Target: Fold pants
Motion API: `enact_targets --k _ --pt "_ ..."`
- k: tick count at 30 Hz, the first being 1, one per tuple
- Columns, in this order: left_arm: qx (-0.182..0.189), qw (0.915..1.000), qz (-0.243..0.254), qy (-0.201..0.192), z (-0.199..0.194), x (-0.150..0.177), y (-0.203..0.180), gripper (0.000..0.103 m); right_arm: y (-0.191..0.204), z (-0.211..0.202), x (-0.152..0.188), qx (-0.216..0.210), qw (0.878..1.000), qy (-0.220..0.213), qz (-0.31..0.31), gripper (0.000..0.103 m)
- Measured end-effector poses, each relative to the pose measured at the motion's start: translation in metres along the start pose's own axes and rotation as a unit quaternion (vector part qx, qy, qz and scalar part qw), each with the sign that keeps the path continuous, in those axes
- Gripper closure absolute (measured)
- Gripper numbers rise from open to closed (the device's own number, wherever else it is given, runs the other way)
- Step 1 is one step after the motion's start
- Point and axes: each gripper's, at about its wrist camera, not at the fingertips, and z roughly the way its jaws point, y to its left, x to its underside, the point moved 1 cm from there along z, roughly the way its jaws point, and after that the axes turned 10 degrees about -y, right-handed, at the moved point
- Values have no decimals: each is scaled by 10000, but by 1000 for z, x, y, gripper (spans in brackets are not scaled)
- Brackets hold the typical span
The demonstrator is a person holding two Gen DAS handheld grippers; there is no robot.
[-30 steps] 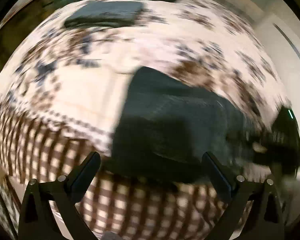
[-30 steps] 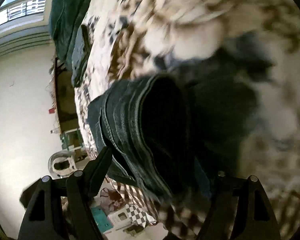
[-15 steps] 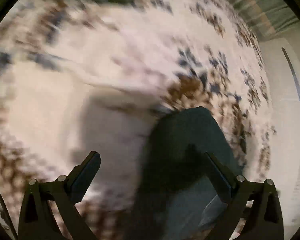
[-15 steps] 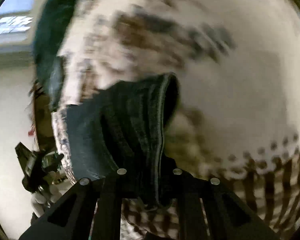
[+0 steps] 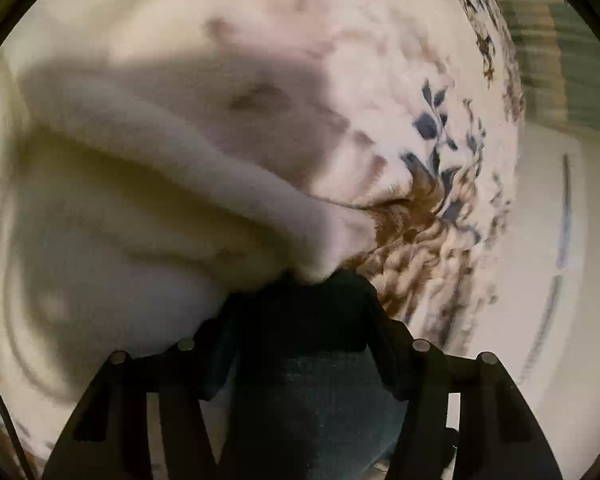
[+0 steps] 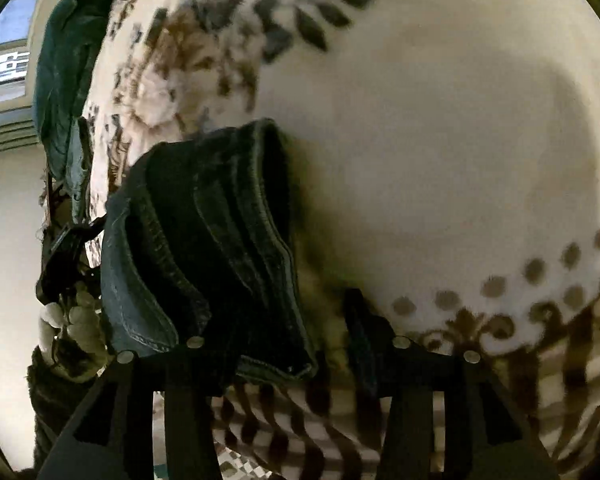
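Dark denim pants (image 6: 204,240) lie folded in a thick stack on a cream floral blanket (image 6: 440,140). My right gripper (image 6: 288,332) hangs low over the stack's near end and its jaws are opening. The stack's stitched edge rests by the left finger, and bare blanket shows before the right finger (image 6: 360,320). In the left wrist view the pants (image 5: 312,380) fill the gap between my left gripper's (image 5: 304,320) closing jaws, and both fingers lie against the cloth. The left gripper (image 6: 64,248) and the hand holding it also show at the stack's far left side in the right wrist view.
The blanket has a brown check border (image 6: 300,432) near the bed edge and a raised fold (image 5: 180,168). Dark green cloth (image 6: 64,80) lies piled at the far end of the bed. A window (image 6: 4,64) and pale wall (image 6: 8,208) are beyond.
My left gripper dropped from above the bed onto the pants' end and its wide jaws narrowed around the cloth. My right gripper's jaws pinched the stack, then spread.
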Motion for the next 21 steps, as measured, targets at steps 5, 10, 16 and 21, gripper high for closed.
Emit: enact_targets --k 5,10,16,21 --pt "-42 9976 684 36 -32 25 -23 28 1 -14 -5 -483 9971 103 579 37" --pt "-351 9894 1402 121 -49 81 -23 20 -13 -26 10 -968 9885 -25 1159 27" --pt "-476 9860 1595 120 -35 111 -4 34 -12 32 31 -1340 9790 351 1497 41" --pt "-704 9743 2138 80 -27 116 1 35 -5 29 19 -846 9899 -104 1132 61"
